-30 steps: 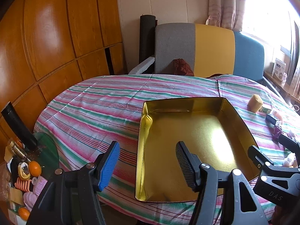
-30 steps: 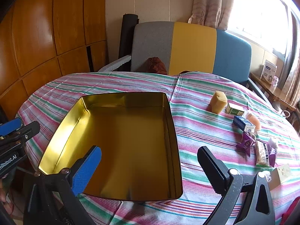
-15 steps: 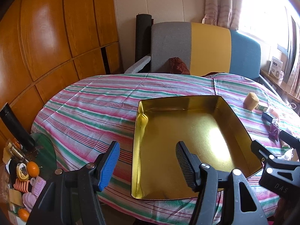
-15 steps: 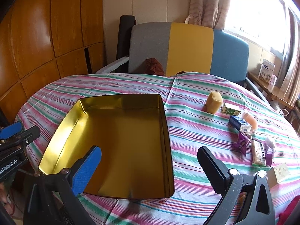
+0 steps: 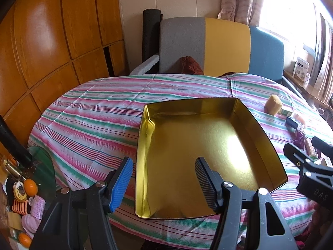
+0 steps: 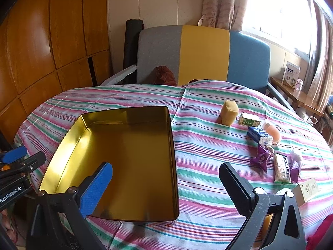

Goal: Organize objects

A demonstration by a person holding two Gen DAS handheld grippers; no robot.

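Note:
An empty gold tin tray [image 5: 262, 129] [image 6: 173, 145] lies on the striped tablecloth. Right of it are small items: a yellow sponge [image 6: 229, 112], a green-white box [image 6: 249, 119], a blue box [image 6: 259, 135], a peach bottle [image 6: 271, 129], purple wrappers [image 6: 261, 158], a snack bar [image 6: 281, 167] and a cream box [image 6: 307, 189]. My left gripper [image 5: 164, 182] is open and empty above the tray's near left corner. My right gripper [image 6: 166, 187] is open and empty above the tray's near right edge.
A grey, yellow and blue chair [image 6: 204, 54] stands behind the table. Wooden panels [image 5: 52, 41] line the left wall. A low stand with oranges and clutter [image 5: 27, 189] sits left of the table. A side shelf with a white box [image 6: 291, 77] is at the right.
Both grippers have drawn back and risen a little, so the tray and table look smaller and farther. Both stay open. Nothing on the table has moved.

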